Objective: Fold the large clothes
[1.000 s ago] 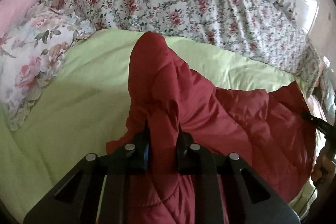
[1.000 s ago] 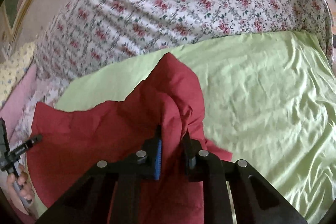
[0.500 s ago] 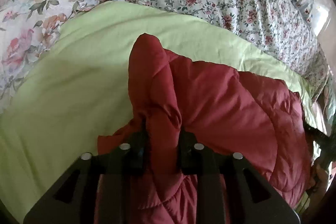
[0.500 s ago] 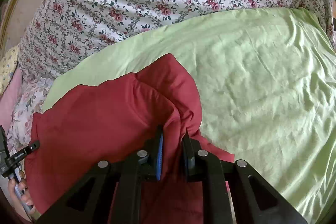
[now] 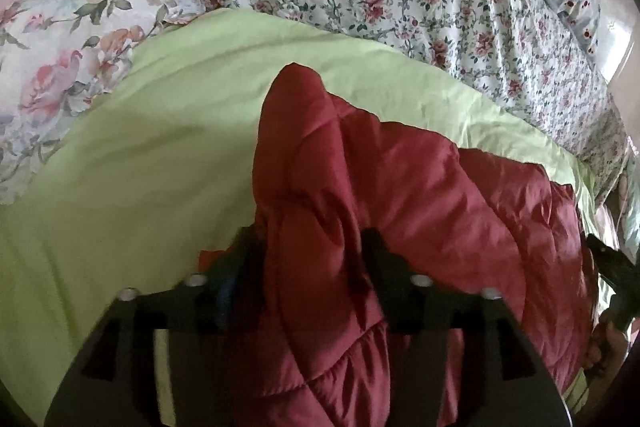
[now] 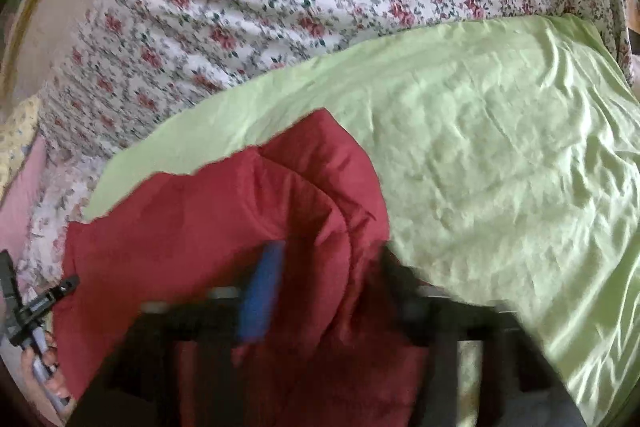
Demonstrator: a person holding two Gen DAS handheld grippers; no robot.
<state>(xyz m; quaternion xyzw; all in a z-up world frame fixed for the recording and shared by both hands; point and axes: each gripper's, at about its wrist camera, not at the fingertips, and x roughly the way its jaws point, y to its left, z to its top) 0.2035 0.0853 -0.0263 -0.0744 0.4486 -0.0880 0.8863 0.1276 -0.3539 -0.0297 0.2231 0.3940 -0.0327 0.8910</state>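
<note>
Both opening: left gripper (image 5: pixel 312 247) and right gripper (image 6: pixel 328 267), fingers spreading off puffy dark-red quilted jacket (image 5: pixel 420 195), bunched between them. Lay left-right across near edge of pale green bedsheet (image 6: pixel 500 167).

Left wrist view: close behind the left claw (image 5: pixel 310 243), facing down and forward across the bed's green sheet (image 5: pixel 140 163). Right wrist view: likewise behind the right claw (image 6: pixel 332 267), somewhat blurred. Shared: red quilted garment (image 6: pixel 224 219), green sheet, floral bedding (image 6: pixel 280 7).
</note>
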